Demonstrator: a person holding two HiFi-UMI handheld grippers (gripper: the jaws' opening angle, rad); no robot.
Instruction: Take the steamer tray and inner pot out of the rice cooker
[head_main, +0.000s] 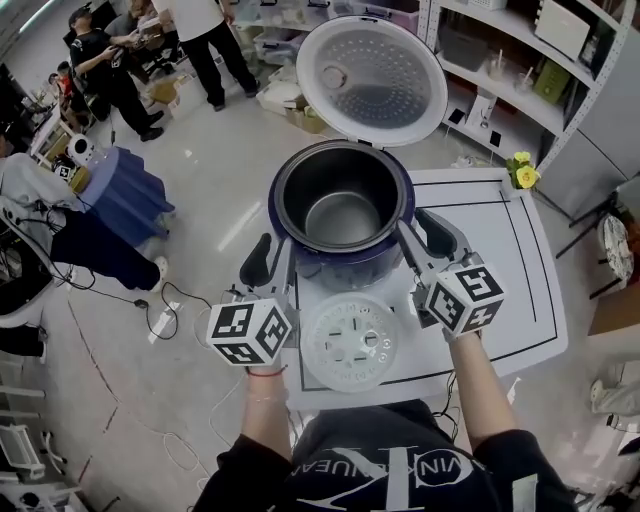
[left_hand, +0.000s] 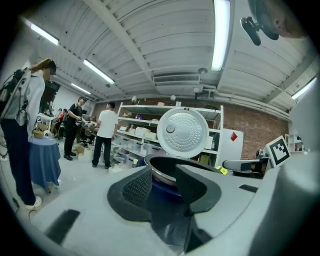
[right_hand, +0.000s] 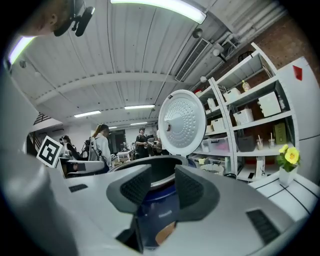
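Observation:
The dark blue rice cooker (head_main: 345, 268) stands on the white table (head_main: 510, 260) with its lid (head_main: 372, 75) tipped up and back. The metal inner pot (head_main: 340, 215) sits inside it and looks empty. The white perforated steamer tray (head_main: 352, 343) lies flat on the table in front of the cooker. My left gripper (head_main: 270, 262) is at the cooker's left side and my right gripper (head_main: 425, 238) at its right side. Both are open and point level at the cooker. The pot rim (left_hand: 165, 166) shows beyond the left gripper (left_hand: 162, 172) jaws. The cooker body (right_hand: 157, 205) shows beyond the right gripper (right_hand: 162, 172) jaws.
A yellow flower (head_main: 524, 172) stands at the table's far right corner. Shelves (head_main: 520, 60) with boxes run behind the table on the right. To the left are a blue-draped round table (head_main: 125, 190), cables on the floor and several people further back.

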